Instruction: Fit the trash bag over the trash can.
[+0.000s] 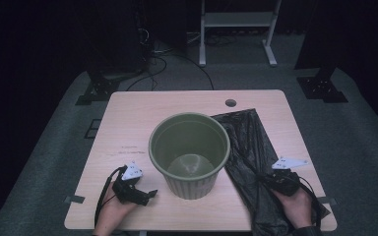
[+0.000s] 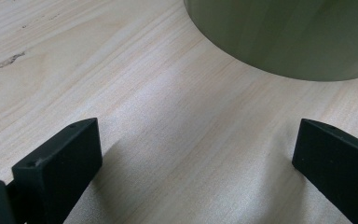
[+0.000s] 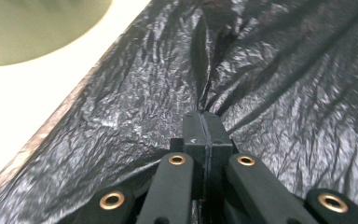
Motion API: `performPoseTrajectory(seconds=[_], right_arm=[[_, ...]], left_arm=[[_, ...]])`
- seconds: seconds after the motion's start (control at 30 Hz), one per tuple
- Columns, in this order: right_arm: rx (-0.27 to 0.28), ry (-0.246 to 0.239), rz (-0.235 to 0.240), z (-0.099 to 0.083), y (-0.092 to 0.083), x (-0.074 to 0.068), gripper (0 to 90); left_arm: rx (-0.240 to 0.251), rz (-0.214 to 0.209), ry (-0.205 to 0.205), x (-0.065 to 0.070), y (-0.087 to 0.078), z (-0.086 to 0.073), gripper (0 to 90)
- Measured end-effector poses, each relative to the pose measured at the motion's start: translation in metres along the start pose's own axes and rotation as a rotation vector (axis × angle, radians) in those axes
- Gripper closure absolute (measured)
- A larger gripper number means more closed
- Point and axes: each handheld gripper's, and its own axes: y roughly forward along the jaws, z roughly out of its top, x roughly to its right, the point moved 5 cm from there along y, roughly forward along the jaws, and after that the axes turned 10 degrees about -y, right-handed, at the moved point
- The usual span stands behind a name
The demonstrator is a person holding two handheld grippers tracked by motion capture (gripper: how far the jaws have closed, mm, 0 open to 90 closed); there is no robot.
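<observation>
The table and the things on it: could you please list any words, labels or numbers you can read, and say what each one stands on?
Nothing can be read.
Table: a faint line or two of small print left of the green bin, too small and blurred to read.
Green bin: no label visible.
Black plastic bag: no print visible in the right gripper view.
Grey plates on the left gripper and right gripper: small dark marks, not legible.

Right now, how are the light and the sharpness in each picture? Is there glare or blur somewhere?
High view: the table is lit, the room around it dark, the picture soft. Left gripper view: sharp wood grain, soft shadows under the open jaws, the green bin slightly blurred. Right gripper view: white glare on the wrinkled black bag, pinched by the right hand-held gripper; the bin corner is out of focus.
</observation>
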Motion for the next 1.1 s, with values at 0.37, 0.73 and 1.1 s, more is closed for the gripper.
performPoseTrajectory(seconds=[0.37,0.73,1.1], right_arm=[[0.0,-0.062,0.119,0.015,0.01,-0.033,90.0],[0.014,-0.023,0.085,0.021,-0.006,-0.032,44.2],[-0.028,0.065,-0.04,0.03,-0.003,0.0,12.6]], left_arm=[[0.0,0.0,0.0,0.0,0.0,0.0,0.0],[0.001,0.0,-0.002,0.0,0.001,0.001,0.0],[0.002,0.001,-0.003,0.0,0.001,0.001,0.0]])
